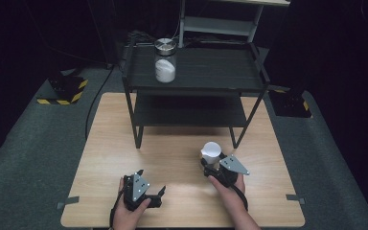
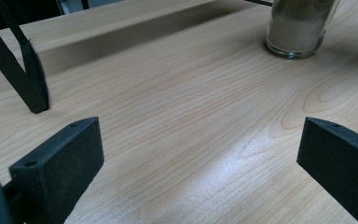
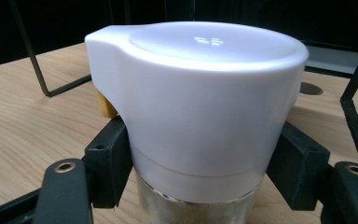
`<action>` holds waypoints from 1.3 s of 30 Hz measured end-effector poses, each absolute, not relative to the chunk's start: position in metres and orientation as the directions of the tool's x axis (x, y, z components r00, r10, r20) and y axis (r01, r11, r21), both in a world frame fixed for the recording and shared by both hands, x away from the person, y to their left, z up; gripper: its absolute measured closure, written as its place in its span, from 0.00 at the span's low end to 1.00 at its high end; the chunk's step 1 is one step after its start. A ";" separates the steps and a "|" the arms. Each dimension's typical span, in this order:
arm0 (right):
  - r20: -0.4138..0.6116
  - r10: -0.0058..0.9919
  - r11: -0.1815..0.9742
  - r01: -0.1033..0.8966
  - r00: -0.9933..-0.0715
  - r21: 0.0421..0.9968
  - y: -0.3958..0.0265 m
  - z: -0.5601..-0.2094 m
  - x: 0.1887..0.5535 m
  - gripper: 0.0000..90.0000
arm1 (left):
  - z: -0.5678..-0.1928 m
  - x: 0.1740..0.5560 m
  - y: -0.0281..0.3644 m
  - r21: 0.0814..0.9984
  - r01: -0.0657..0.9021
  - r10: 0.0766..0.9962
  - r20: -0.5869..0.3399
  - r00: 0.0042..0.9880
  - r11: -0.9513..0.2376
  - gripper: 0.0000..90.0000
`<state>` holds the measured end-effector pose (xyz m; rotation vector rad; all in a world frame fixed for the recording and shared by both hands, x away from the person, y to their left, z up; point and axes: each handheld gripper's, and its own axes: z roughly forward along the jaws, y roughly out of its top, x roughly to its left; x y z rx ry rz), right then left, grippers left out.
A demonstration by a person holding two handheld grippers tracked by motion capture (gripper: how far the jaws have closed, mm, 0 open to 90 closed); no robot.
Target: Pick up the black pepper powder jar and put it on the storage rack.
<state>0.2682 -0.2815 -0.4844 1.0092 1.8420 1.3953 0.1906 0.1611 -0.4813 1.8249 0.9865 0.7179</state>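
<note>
The wooden table carries a black two-tier rack at its far half, well beyond both claws, and the near half is left bare, probably as working room for the hands. On the rack's upper shelf, far ahead of the left claw and to its right in the high view, stands a glass jar with a metal lid, partly filled with something white; it looks parked there, and the free shelf beside it could well be where the next jar belongs. Next in size comes the task's thing, the white-capped jar, standing upright on the table just in front of the rack's right front leg and sitting directly between the right claw's black jaws. Those jaws are closed on it, pads pressed to either side just below the cap's widest part, a grip low enough to keep it upright for a lift. The left claw rests on the table near the person's edge, jaws spread wide with only bare wood between them, apparently waiting its turn.
</note>
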 end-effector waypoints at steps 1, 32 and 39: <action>-0.024 0.851 0.156 0.209 -0.524 0.965 -0.282 -0.484 0.268 0.34 | -0.481 0.191 0.161 0.907 0.326 0.857 0.067 0.511 -0.265 0.01; -0.072 0.885 0.153 0.141 -0.460 0.978 -0.328 -0.454 0.234 0.34 | -0.480 0.190 0.158 0.902 0.319 0.852 0.092 0.515 -0.290 0.01; -0.081 0.887 0.144 0.107 -0.454 0.984 -0.332 -0.437 0.227 0.34 | -0.480 0.190 0.157 0.901 0.318 0.852 0.098 0.514 -0.296 0.01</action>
